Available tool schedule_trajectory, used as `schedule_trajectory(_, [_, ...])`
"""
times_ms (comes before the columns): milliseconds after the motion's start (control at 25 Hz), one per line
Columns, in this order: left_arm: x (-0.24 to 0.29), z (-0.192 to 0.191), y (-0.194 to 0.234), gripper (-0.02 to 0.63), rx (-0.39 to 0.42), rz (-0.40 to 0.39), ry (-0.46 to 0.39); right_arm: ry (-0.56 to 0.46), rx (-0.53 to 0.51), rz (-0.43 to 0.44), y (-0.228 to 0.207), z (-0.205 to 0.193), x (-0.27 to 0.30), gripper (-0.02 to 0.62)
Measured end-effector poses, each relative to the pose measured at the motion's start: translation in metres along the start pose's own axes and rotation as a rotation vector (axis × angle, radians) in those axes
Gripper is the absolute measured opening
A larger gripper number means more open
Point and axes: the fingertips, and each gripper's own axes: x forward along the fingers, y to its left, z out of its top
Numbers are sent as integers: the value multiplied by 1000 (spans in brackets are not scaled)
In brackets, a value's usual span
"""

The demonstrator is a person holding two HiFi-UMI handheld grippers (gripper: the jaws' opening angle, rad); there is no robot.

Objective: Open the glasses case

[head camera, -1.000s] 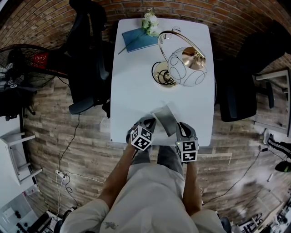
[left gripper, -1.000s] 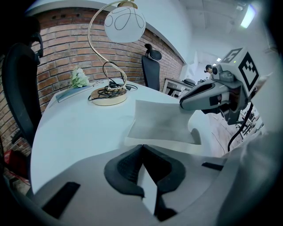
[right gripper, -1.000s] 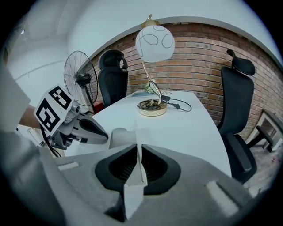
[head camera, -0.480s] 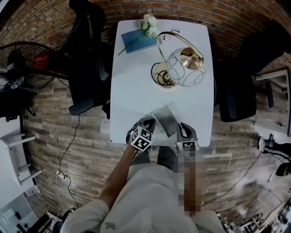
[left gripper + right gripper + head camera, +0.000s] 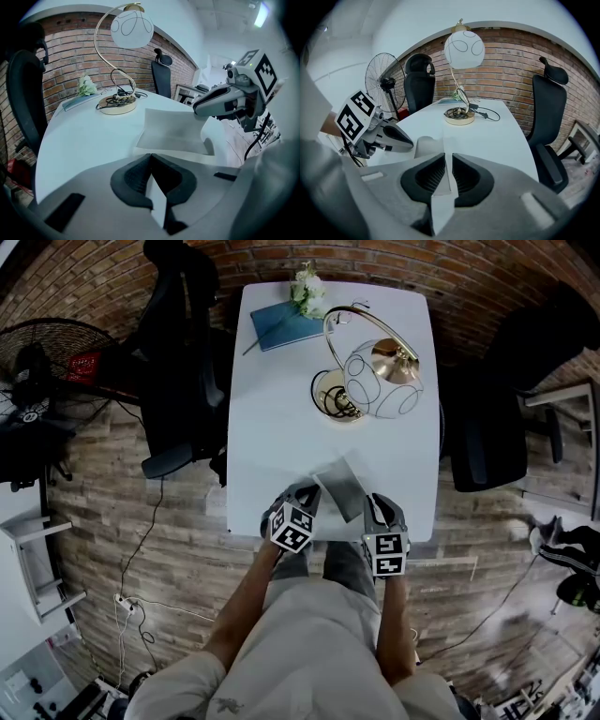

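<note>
While you look down, both tongs meet at the flat grey glasses case (image 5: 342,486) by the near edge of the white table (image 5: 281,409).
Only your head view shows the case lying between the left tongs (image 5: 307,493) and the right tongs (image 5: 371,504). Your left gripper view shows more: a grey flap of the case stands up, and the right tongs touch its top corner. Your right gripper view shows those jaws squeezed tight on that thin flap. The left jaws are pressed together too, pinching the case's near edge.
</note>
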Motion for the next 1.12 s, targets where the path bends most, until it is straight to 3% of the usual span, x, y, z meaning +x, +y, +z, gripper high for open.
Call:
schedule_trajectory(400, [-19, 22, 10, 6, 3, 29, -83, -78, -17, -22, 9, 27, -15, 46])
schedule_trajectory(1120, [-125, 97, 10, 6, 66, 50, -394, -299, -88, -150, 37, 99, -85, 46])
